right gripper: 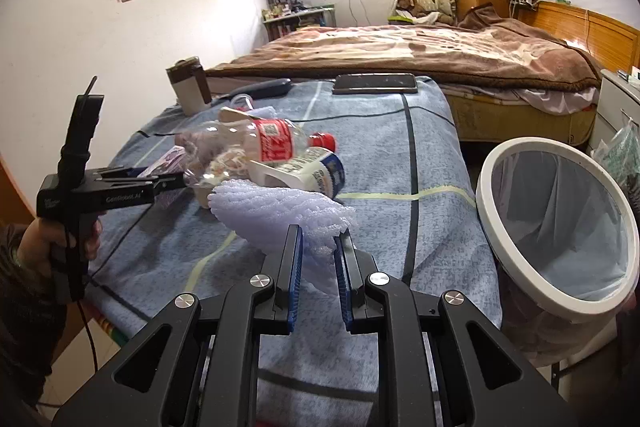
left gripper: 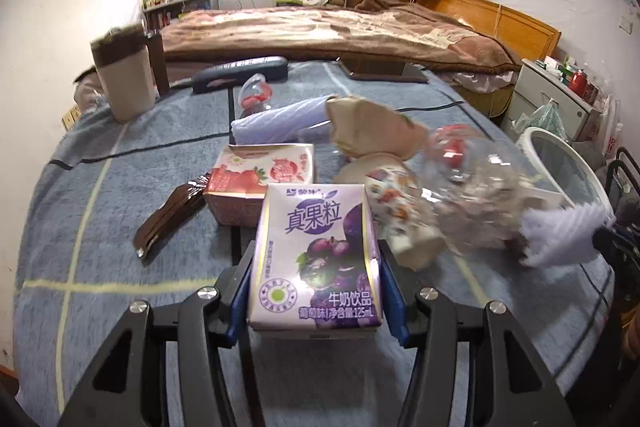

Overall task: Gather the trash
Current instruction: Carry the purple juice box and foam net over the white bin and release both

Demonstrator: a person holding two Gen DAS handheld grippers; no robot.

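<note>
The right tongs [right gripper: 317,247] are clenched on a piece of white foam wrap [right gripper: 280,211], which sticks out forward and to the left from between the blue pads [right gripper: 295,267]. The relation that matters is this: the bin [right gripper: 532,291] with its white rim and thin liner stands just beside the right edge of the worktop [right gripper: 400,155], to the right of these tongs and a little ahead, its mouth tilted toward them. So I judge that the foam only needs to travel sideways to the right and then be let go over the opening.

The left tongs [left gripper: 316,267] grasp a purple milk carton [left gripper: 316,259] upright, its long axis vertical, the pads on its two narrow sides. From here the bin [left gripper: 536,147] lies far to the right, beyond the remaining trash, so the right hand is clearly the nearer one.

Farther on the blue cloth lie a strawberry carton [left gripper: 264,179], a brown wrapper [left gripper: 168,215], a crushed clear bottle [left gripper: 476,195] and a paper cup [left gripper: 404,219].
</note>
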